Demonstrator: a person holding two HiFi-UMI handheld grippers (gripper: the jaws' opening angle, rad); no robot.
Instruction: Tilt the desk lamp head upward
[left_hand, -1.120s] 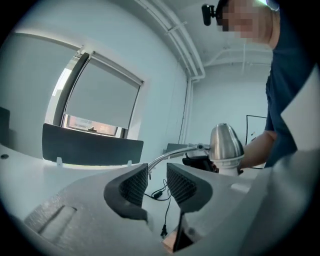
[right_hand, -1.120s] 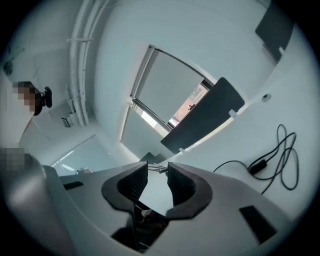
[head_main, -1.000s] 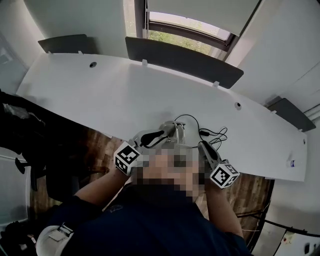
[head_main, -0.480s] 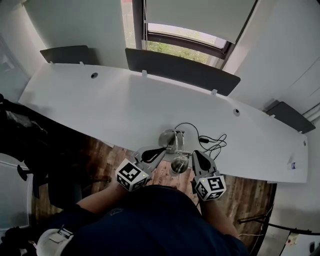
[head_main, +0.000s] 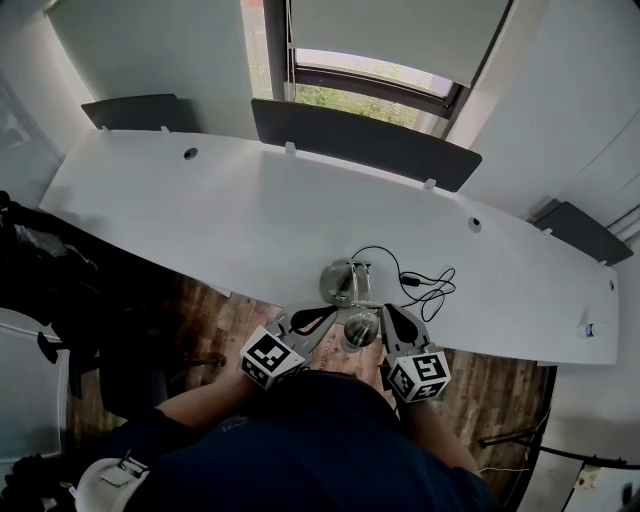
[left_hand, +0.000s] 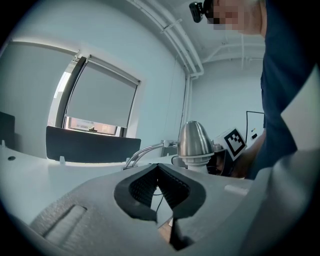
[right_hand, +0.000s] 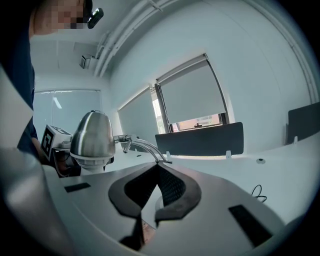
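The desk lamp stands at the near edge of the white table (head_main: 200, 200). Its round metal base (head_main: 340, 280) is on the tabletop, and its brushed-steel head (head_main: 360, 328) hangs out over the edge, pointing down. My left gripper (head_main: 333, 312) is just left of the head and my right gripper (head_main: 386, 307) just right of it, both apart from it. In the left gripper view the jaws (left_hand: 159, 166) are shut on nothing, with the lamp head (left_hand: 194, 140) and its curved arm (left_hand: 145, 151) beyond. The right gripper (right_hand: 156, 166) is also shut and empty, the lamp head (right_hand: 93, 135) up to its left.
A black cable (head_main: 425, 280) lies coiled on the table right of the lamp base. Dark divider panels (head_main: 360, 125) line the table's far edge under a window. Wooden floor (head_main: 225, 320) and a dark chair (head_main: 60, 290) lie on the near left.
Both grippers have drawn back toward the person and now flank the lamp head. The right gripper has rolled. The lamp head shows clearly now.
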